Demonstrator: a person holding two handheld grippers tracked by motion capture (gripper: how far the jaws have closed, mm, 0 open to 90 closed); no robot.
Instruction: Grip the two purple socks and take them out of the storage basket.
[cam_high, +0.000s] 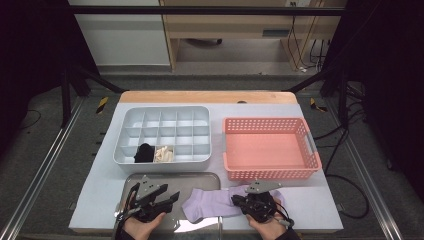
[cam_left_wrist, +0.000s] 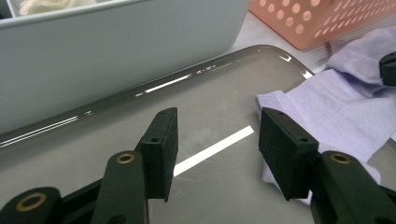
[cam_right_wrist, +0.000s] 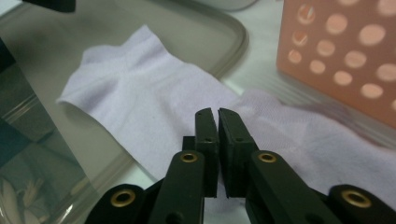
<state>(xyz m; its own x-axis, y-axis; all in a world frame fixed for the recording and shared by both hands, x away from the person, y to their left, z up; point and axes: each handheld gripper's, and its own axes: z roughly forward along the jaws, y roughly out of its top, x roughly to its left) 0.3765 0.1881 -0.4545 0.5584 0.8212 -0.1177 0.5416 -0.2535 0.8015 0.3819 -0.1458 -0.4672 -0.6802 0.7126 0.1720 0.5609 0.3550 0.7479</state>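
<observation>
Lavender sock (cam_high: 212, 204) is lying half on the grey tray (cam_high: 172, 178) and half on the table at 6 o'clock in the high view, with my left gripper (cam_high: 161, 201) and right gripper (cam_high: 252, 202) on either side, so I'd say I'm at the folding step. Left gripper view: jaws spread wide, right pad (cam_left_wrist: 285, 144) touching the cuff (cam_left_wrist: 273, 100), so next I close on that edge. Right gripper view shows what the others don't: its jaws pressed together over the sock (cam_right_wrist: 154, 116), though whether they're pinching fabric I can't tell.
</observation>
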